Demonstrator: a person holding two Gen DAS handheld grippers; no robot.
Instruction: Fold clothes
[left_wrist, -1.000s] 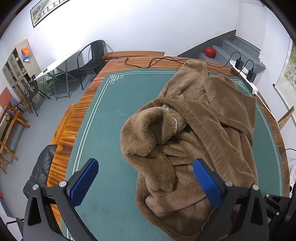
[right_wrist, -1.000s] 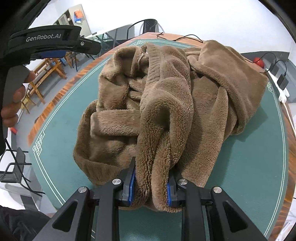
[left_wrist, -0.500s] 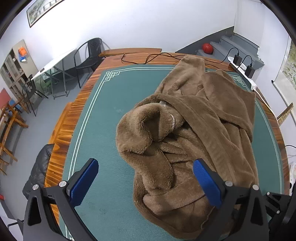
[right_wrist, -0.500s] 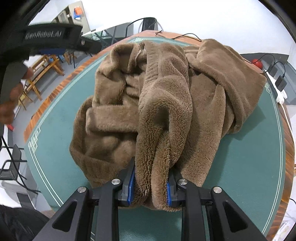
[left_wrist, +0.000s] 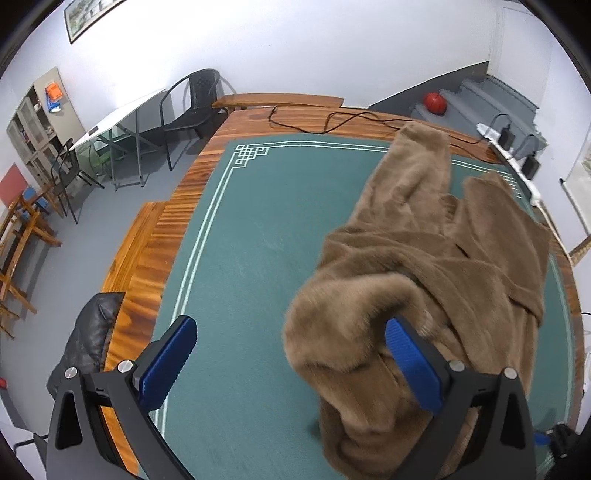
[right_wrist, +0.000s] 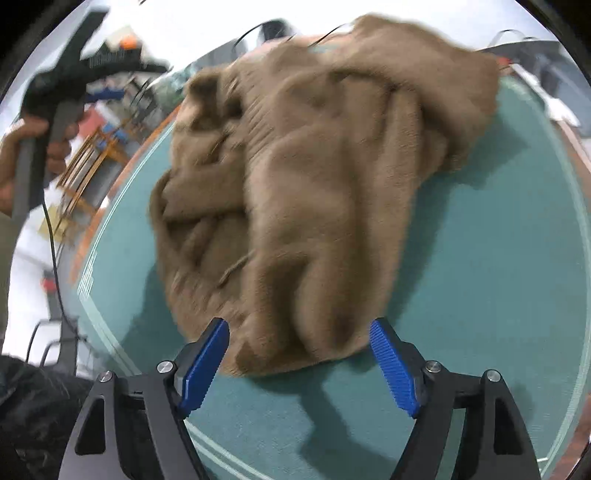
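Observation:
A brown fleece garment lies crumpled on the green table mat, to the right in the left wrist view. My left gripper stands open above the mat; its right pad is against the garment's rounded near fold and its left pad is over bare mat. In the blurred right wrist view the garment fills the middle. My right gripper is opening, and the garment's near edge lies loose between its pads without touching them. A hand holds the left gripper's handle at upper left.
The mat covers a wooden table with black cables and a power strip along its far edge. A dark jacket hangs at the left edge. Chairs and a folding table stand beyond.
The right gripper was shut on a thick fold of the garment and has let it go, its jaws now wide. The left gripper moved left, so the garment sits rightward and nearer its right pad.

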